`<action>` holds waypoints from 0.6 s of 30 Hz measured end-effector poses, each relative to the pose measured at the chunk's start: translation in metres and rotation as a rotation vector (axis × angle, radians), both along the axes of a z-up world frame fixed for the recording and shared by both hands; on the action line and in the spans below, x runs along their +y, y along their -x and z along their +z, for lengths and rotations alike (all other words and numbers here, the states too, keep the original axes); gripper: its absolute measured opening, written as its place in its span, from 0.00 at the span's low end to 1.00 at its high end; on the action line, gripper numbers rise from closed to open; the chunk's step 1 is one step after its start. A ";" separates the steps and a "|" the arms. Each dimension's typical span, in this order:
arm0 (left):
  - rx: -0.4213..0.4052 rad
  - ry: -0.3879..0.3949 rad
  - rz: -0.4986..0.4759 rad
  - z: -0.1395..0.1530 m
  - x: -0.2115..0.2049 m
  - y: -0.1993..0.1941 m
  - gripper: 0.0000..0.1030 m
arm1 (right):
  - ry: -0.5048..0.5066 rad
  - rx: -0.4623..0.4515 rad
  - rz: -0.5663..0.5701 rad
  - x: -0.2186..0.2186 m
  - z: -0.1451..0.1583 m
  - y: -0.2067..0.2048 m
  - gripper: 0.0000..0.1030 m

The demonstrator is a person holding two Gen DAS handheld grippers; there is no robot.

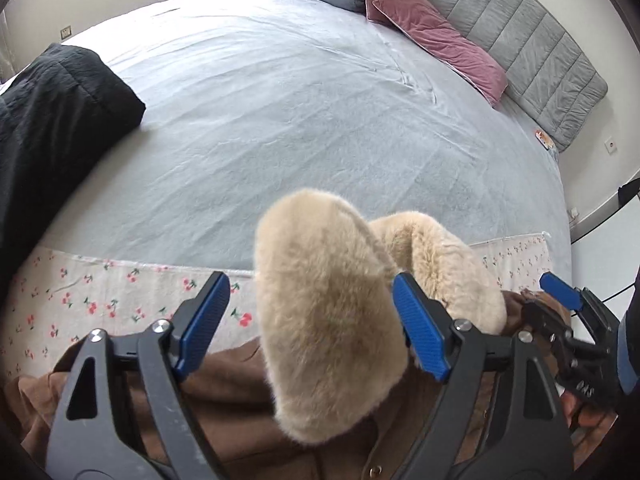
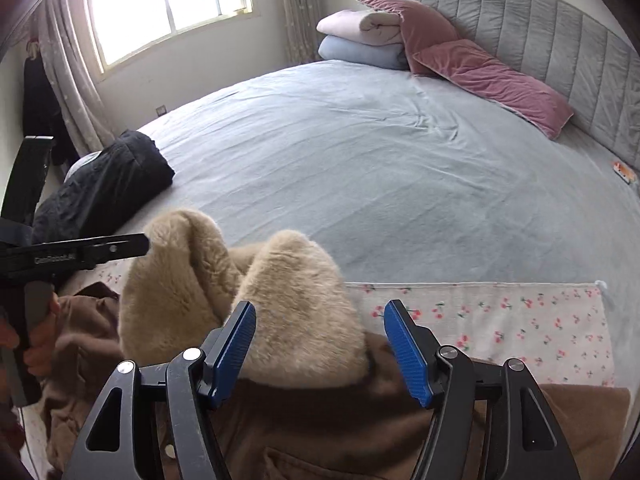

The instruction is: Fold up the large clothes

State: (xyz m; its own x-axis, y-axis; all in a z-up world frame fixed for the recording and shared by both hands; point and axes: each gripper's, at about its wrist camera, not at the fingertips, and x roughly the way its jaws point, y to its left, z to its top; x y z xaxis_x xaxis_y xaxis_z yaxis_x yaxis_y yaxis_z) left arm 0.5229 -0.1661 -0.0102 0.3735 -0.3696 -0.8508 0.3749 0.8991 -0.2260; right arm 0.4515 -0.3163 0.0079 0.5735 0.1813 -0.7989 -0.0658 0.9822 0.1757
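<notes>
I have both grippers over the near edge of the bed (image 1: 304,120), pointing down at the coat (image 1: 224,400). It lies bunched on the cherry-print cloth (image 1: 100,292) at the foot of the bed, brown shell below me, its tan fur collar (image 1: 332,320) standing up in two lobes.

The left gripper (image 1: 316,324) has its jaws wide apart. One fur lobe rises between the blue pads (image 1: 204,320), but neither pad presses on it — I hold nothing there. The right gripper (image 2: 320,352) is open too, a little less wide; the other fur lobe sits by its left pad without being pinched, and cloth and brown shell show through the gap. So neither tong has a grip on the coat.

I judge this to be the gap between two folds: the coat is let go, part gathered, far from a flat neat stack. A black garment (image 2: 104,188) lies on the far left of the bed, well apart from my work, and pillows (image 2: 480,68) lie along the headboard.

Next I need fresh holds. The fur is thick and springy, so it may slip from the pads; I would rather take the brown shell at a hem or shoulder on each side, close firmly, then lift and lay it out flat on the sheet before folding again. The grippers sit close together — I must spread them to avoid a clash.
</notes>
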 end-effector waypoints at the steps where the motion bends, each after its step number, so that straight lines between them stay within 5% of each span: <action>1: 0.004 -0.040 0.004 -0.006 -0.008 -0.005 0.81 | 0.003 0.013 0.013 0.011 -0.008 -0.011 0.66; 4: 0.063 -0.114 0.017 -0.034 -0.017 -0.011 0.78 | 0.055 0.039 0.021 0.042 -0.037 -0.034 0.66; 6: 0.104 -0.089 -0.010 -0.048 -0.014 -0.007 0.65 | 0.072 0.061 0.012 0.051 -0.059 -0.048 0.65; 7: 0.131 -0.070 -0.035 -0.057 -0.012 -0.004 0.46 | 0.100 0.078 -0.007 0.052 -0.071 -0.053 0.65; 8: 0.165 -0.063 -0.052 -0.065 -0.011 -0.001 0.31 | 0.146 0.099 -0.028 0.053 -0.081 -0.054 0.55; 9: 0.193 -0.076 -0.060 -0.073 -0.008 0.003 0.31 | 0.198 0.108 -0.042 0.052 -0.090 -0.052 0.32; 10: 0.195 -0.076 -0.069 -0.076 -0.004 0.007 0.27 | 0.219 0.096 -0.048 0.049 -0.094 -0.048 0.25; 14: 0.120 0.036 0.043 -0.056 0.030 0.016 0.19 | 0.192 -0.099 -0.201 0.025 -0.058 -0.009 0.08; 18: -0.069 0.045 0.186 -0.022 0.042 0.019 0.17 | 0.353 -0.286 -0.306 0.032 -0.010 0.002 0.00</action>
